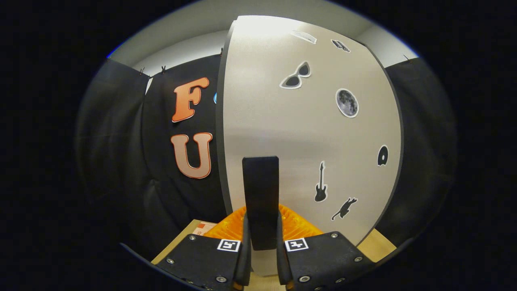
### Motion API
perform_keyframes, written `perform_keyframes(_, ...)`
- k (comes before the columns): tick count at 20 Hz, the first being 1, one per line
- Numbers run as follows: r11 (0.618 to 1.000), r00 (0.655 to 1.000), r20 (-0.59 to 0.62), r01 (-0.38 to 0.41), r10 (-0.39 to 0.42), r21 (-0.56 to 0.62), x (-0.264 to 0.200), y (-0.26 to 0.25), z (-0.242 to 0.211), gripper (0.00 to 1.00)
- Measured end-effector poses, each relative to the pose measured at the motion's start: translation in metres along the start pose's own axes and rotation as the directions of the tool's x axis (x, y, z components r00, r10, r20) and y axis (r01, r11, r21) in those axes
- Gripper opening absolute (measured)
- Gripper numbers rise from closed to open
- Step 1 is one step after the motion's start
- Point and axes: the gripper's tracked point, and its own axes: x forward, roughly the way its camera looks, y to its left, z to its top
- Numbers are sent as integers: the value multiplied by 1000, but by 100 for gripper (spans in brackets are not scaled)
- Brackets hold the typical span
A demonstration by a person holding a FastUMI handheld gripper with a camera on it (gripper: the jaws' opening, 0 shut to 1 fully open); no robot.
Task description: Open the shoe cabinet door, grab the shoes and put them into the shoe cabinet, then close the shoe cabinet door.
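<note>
The shoe cabinet door (pixel 307 137) is a pale grey panel with a dark edge, carrying several stickers: sunglasses, a moon, a guitar, a cat. A black upright bar handle (pixel 261 190) stands on the door just ahead of me. My gripper (pixel 261 226) has its two fingers closed on either side of this handle, pressing its lower part. The door fills the space right in front of the fingers.
A light wooden tabletop (pixel 379 244) lies under the cabinet, with a small printed card (pixel 204 228) at its left near the fingers. Black cloth walls (pixel 121 153) hang to the left and right of the cabinet.
</note>
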Motion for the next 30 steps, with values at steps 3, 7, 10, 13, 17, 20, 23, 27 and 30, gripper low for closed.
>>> perform_keyframes(3,999,1000,-9,30,-30,-16,-18,-6,-3,26)
perform_keyframes(7,998,999,-8,53,-54,-37,-39,-17,-2,24)
perform_keyframes(10,996,997,-18,75,-76,-40,-53,-27,-4,24)
perform_keyframes(13,995,995,-8,96,-97,-24,-73,-41,-6,24)
perform_keyframes(17,998,998,6,58,-58,-3,-92,-54,-5,24)
perform_keyframes(20,1000,1000,5,11,-11,-14,-106,-69,-8,23)
perform_keyframes(23,1000,999,32,-5,6,-31,-118,-91,-8,22)
perform_keyframes(27,999,998,41,-39,39,3,-139,-122,-8,22)
perform_keyframes(30,999,998,49,-38,38,6,-147,-144,-9,22)
